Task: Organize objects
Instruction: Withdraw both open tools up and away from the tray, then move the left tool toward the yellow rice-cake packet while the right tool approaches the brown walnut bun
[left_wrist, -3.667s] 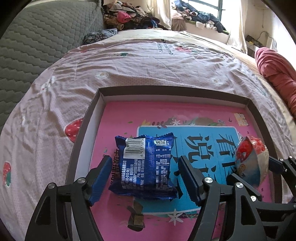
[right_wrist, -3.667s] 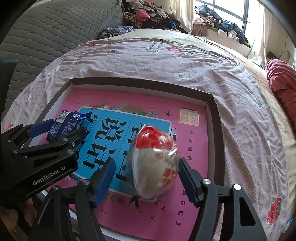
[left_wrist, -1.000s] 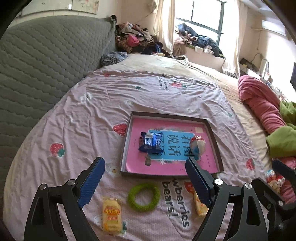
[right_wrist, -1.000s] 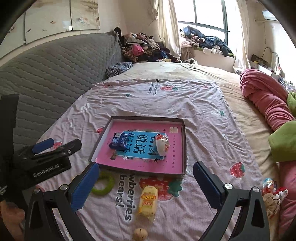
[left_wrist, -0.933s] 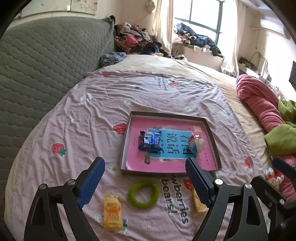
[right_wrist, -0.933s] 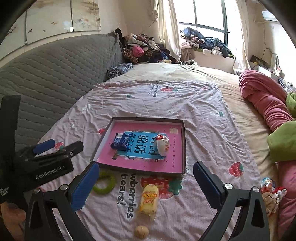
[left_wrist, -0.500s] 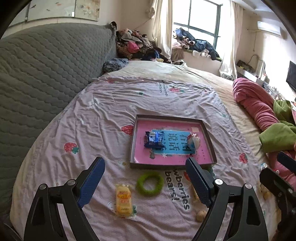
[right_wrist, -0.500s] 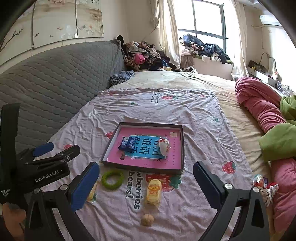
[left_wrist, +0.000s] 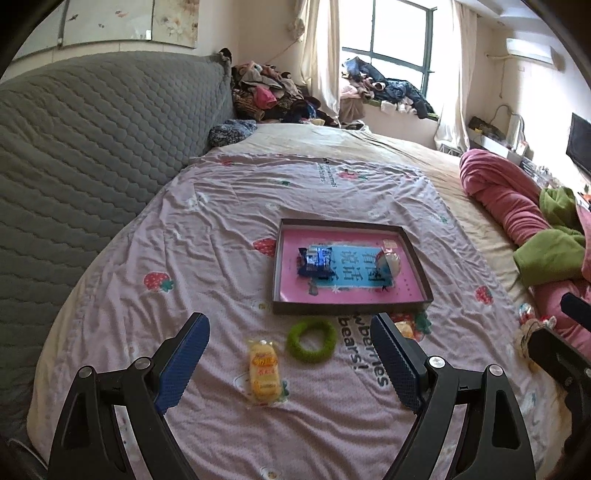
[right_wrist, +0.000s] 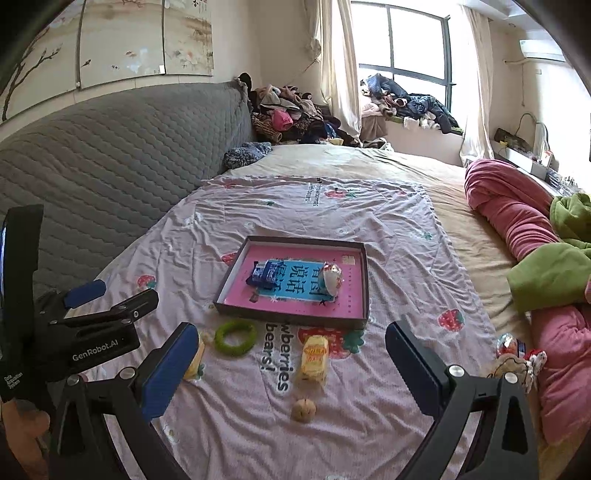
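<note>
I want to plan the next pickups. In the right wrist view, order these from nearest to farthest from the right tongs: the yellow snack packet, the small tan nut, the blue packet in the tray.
1. small tan nut, on the sheet between the open right tongs.
2. yellow snack packet, just beyond it.
3. blue packet, inside the tray, left part.

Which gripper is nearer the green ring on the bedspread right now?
Left. The green ring lies just ahead of the left gripper, between its open fingers' line. The right gripper is off to the ring's right, with the ring ahead of its left finger.
</note>
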